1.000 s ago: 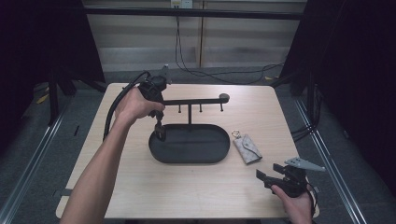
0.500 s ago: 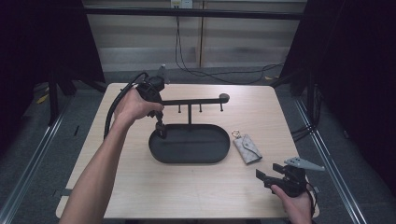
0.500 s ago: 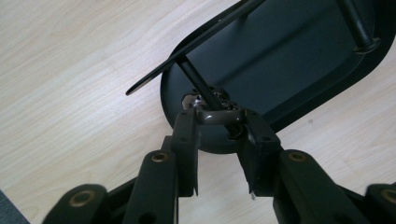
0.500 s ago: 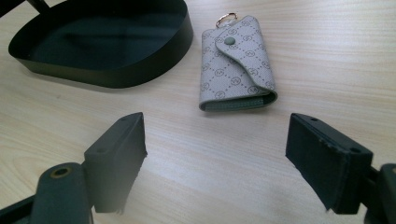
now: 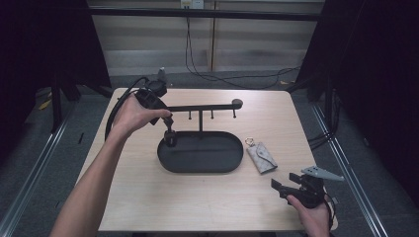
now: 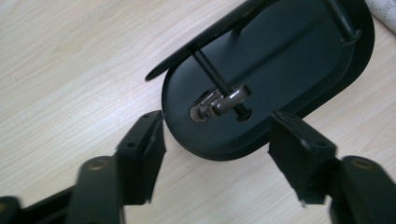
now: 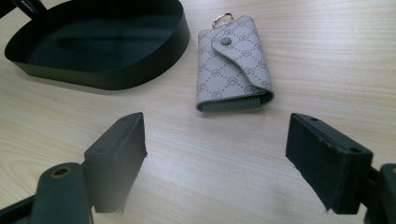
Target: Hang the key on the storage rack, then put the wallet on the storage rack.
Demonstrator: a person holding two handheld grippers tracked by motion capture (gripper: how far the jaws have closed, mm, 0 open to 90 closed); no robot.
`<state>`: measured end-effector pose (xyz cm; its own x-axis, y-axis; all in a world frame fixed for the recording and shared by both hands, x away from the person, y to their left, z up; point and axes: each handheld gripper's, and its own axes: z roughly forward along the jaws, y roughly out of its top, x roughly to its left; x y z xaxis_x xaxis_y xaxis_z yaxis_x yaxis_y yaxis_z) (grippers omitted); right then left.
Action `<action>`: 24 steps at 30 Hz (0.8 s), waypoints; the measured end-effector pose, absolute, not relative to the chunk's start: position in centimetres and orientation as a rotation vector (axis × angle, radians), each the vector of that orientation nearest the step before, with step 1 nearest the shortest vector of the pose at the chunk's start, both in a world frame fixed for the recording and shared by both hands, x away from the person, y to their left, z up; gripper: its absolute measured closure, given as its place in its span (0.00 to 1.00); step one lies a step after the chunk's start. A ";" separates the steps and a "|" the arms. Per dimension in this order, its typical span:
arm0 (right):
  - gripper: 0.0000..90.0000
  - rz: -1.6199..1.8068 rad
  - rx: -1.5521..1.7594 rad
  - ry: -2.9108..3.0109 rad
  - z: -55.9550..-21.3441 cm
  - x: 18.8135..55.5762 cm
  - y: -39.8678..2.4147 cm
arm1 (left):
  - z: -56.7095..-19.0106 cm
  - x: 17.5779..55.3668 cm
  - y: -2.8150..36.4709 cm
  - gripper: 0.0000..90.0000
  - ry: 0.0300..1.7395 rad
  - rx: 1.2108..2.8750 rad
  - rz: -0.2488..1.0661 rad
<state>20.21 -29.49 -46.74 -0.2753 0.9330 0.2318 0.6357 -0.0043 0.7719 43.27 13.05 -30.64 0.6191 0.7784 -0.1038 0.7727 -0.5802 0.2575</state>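
The right gripper (image 7: 215,158) is held open low over the table (image 7: 299,46), jaws wide, seemingly lined up on the key pouch (image 7: 232,70) just ahead. Farther off, the left gripper (image 6: 217,149) is spread open above the black tray (image 6: 280,60), its metal piece (image 6: 219,100) directly ahead.

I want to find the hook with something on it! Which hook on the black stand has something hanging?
The leftmost hook, by the left gripper. A small brown metal piece hangs from it above the black tray; the other hooks are bare.

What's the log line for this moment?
left hand-held gripper open over tray | right hand-held gripper open facing key pouch | nothing held
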 end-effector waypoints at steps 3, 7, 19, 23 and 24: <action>0.22 1.171 1.624 1.929 -46.7 20.1 -29.5 | -30.8 42.7 13.7 0.36 1.233 2.549 0.050; 0.22 1.170 1.621 1.928 -46.7 20.1 -29.5 | -31.1 41.5 14.1 0.34 1.193 2.537 0.078; 0.22 1.169 1.626 1.926 -46.7 20.2 -29.5 | -33.2 39.8 16.9 0.21 1.129 2.407 0.051; 0.22 1.174 1.627 1.926 -46.8 20.2 -29.5 | -34.3 39.2 18.0 0.21 1.133 2.399 0.057; 0.22 1.175 1.632 1.924 -46.7 20.3 -29.5 | -34.5 39.0 18.3 0.21 1.122 2.387 0.071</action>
